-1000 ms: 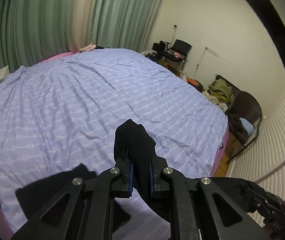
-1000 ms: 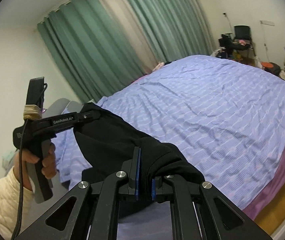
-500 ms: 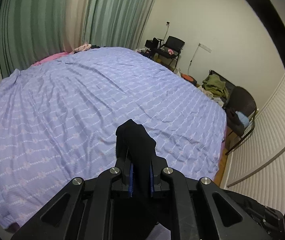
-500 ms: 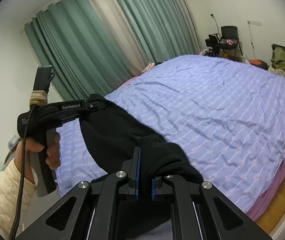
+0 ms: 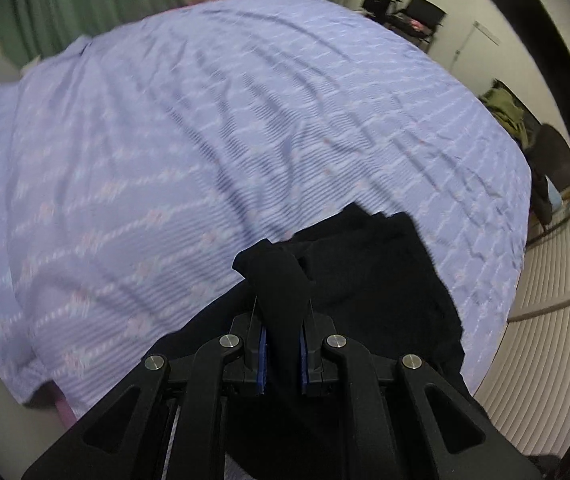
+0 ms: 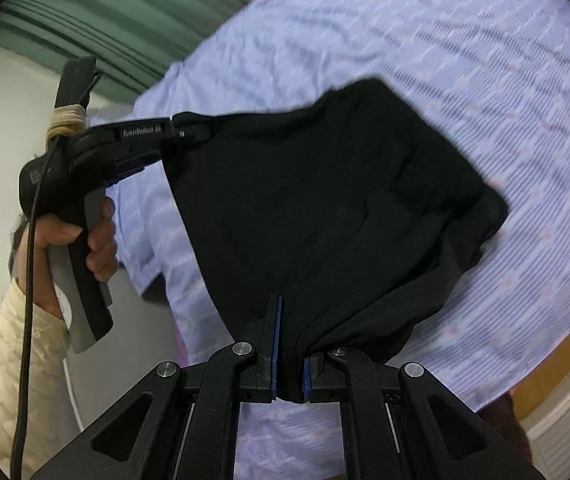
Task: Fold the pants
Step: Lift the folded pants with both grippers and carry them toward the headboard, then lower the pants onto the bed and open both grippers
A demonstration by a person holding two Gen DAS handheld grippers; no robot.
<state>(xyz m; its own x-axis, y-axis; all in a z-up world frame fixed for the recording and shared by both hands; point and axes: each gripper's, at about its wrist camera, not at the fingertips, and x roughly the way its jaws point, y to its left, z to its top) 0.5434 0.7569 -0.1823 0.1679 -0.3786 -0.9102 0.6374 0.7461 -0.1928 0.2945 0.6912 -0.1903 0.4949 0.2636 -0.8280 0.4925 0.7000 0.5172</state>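
The black pants [image 6: 325, 208] hang stretched between both grippers above the near edge of the bed, their far end spread over the bedspread. My left gripper [image 5: 282, 344] is shut on a bunched corner of the pants [image 5: 365, 280]. It also shows in the right wrist view [image 6: 177, 132], held by a hand at the left, clamping the pants' upper corner. My right gripper [image 6: 289, 372] is shut on the pants' near edge.
The bed carries a lilac patterned bedspread [image 5: 205, 140] that fills both views. Green curtains [image 6: 105, 20] hang behind it. Chairs with clothes [image 5: 525, 120] stand along the right wall. A white slatted panel [image 5: 557, 340] is at the lower right.
Both grippers have tipped downward and moved toward the bed. The pants, earlier hanging in front, now spread out over the bedspread.
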